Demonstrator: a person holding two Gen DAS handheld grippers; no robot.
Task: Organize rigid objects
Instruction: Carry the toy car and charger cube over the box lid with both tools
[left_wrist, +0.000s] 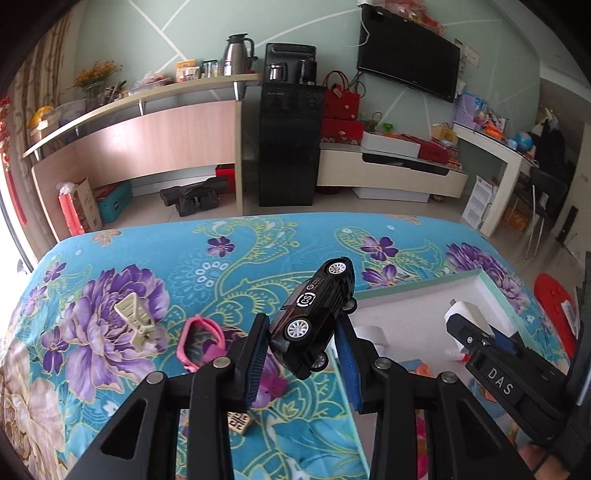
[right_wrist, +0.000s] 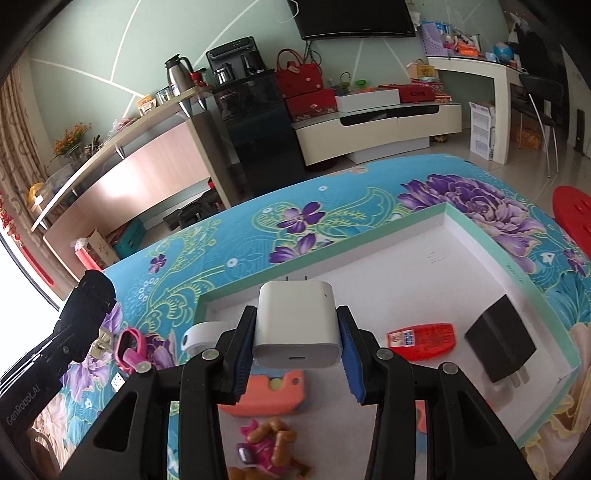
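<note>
Your left gripper (left_wrist: 301, 343) is pinching the black toy car (left_wrist: 314, 314) above the floral cloth (left_wrist: 110, 369). Your right gripper (right_wrist: 295, 347) is clamping the white charger (right_wrist: 295, 325) over the tray (right_wrist: 480, 236), hiding the orange item (right_wrist: 269, 395) beneath.

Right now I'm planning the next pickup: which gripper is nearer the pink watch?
Left. The left gripper, holding the black toy car, hangs just beside the pink watch; the right gripper, holding the white charger, is over the box.
</note>
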